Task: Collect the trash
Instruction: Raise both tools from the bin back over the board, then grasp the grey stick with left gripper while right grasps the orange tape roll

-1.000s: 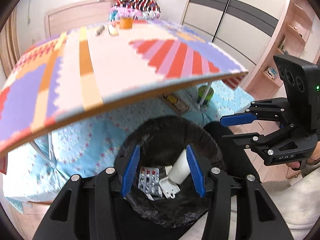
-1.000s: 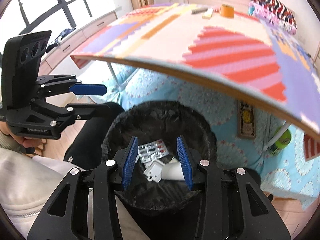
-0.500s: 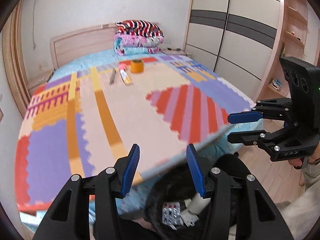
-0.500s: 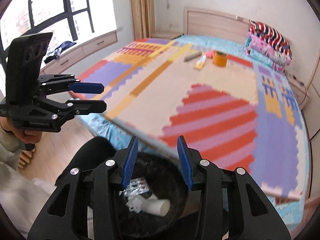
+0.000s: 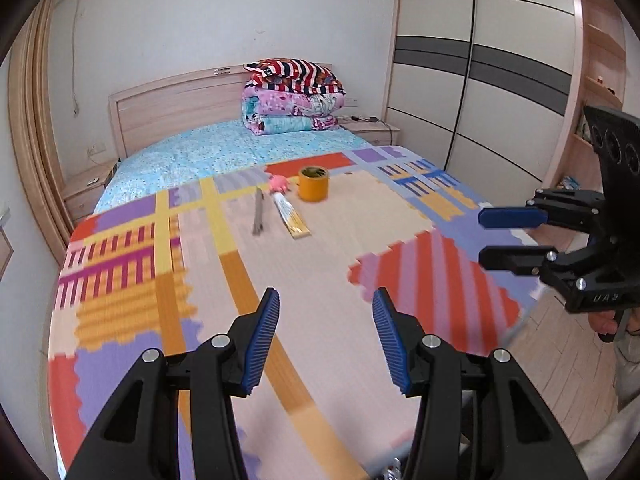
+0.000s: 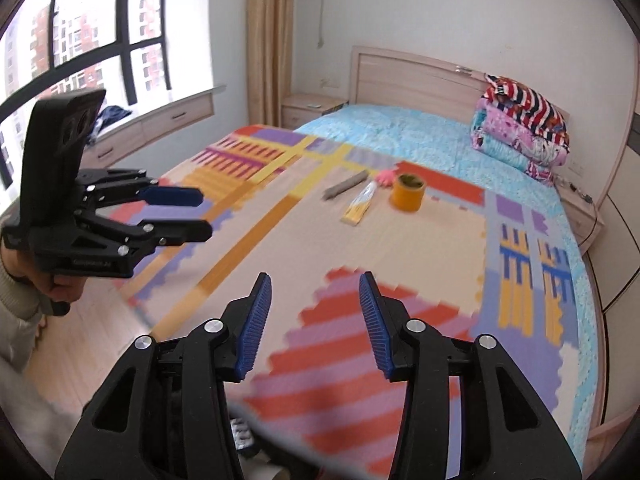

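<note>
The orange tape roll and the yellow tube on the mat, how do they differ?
The orange tape roll is round, stands on its flat side and shows a dark hollow centre; the yellow tube is long, flat and lies down. The roll is plain orange, the tube white towards one end. Both rest on the patterned mat.

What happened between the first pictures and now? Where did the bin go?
Both grippers lifted away from the black bin and now look over the colourful mat. The left gripper is open and empty; the right gripper's jaws are opening, nothing between them. The bin has dropped out of view. The tape roll, tube and grey stick stayed put.
</note>
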Demonstrator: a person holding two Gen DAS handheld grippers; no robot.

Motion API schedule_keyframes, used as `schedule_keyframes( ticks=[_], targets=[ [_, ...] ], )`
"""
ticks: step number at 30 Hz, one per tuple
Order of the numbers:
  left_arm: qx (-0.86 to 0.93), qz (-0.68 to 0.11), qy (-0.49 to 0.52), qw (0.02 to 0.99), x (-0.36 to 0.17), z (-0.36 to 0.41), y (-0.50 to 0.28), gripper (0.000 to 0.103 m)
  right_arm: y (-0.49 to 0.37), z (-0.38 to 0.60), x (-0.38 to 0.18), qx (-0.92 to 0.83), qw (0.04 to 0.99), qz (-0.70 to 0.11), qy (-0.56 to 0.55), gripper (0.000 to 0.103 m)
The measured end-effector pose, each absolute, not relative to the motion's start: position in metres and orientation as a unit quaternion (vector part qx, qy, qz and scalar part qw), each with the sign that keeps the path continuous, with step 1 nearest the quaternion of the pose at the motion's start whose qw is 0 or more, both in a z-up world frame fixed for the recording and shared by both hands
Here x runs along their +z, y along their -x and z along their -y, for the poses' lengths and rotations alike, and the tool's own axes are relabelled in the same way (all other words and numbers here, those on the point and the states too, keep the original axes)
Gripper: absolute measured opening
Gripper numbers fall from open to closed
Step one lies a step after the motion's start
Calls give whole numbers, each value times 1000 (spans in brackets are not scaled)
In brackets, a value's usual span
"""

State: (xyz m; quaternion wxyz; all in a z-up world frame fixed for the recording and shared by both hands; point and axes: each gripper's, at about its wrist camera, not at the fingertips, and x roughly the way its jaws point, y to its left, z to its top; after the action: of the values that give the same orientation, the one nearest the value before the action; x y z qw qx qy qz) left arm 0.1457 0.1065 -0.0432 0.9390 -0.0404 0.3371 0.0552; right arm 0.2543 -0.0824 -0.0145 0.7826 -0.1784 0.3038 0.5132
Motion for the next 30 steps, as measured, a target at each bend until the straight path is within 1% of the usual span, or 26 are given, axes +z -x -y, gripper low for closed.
schedule_keyframes(
  ticks=[1, 8, 12, 13, 14, 17, 23, 26, 30],
  targets=[
    [64, -339, 34, 938, -44, -111, -153, 47, -264, 78, -15, 512, 784, -307, 171, 53],
    [74, -349, 39, 933, -53, -149, -198, 47, -311, 42, -22, 493, 794, -311, 171, 53],
    [59, -359, 58, 929, -61, -166, -224, 47, -336, 20, -27, 484, 797, -320, 164, 55],
    [61, -362, 60, 928, -63, -170, -230, 47, -342, 15, -28, 486, 797, -322, 161, 59],
    [65, -365, 61, 927, -66, -175, -239, 47, -351, 7, -31, 482, 798, -325, 161, 61],
    [70, -373, 64, 923, -76, -185, -257, 47, -365, -9, -39, 479, 797, -330, 165, 62],
    [69, -390, 84, 914, -95, -207, -287, 47, -408, -33, -64, 462, 793, -373, 137, 62],
    [66, -400, 87, 910, -105, -213, -304, 45, -427, -40, -74, 444, 801, -382, 124, 62],
    [68, -409, 96, 905, -114, -220, -317, 34, -446, -51, -87, 440, 795, -401, 114, 62]
  ],
)
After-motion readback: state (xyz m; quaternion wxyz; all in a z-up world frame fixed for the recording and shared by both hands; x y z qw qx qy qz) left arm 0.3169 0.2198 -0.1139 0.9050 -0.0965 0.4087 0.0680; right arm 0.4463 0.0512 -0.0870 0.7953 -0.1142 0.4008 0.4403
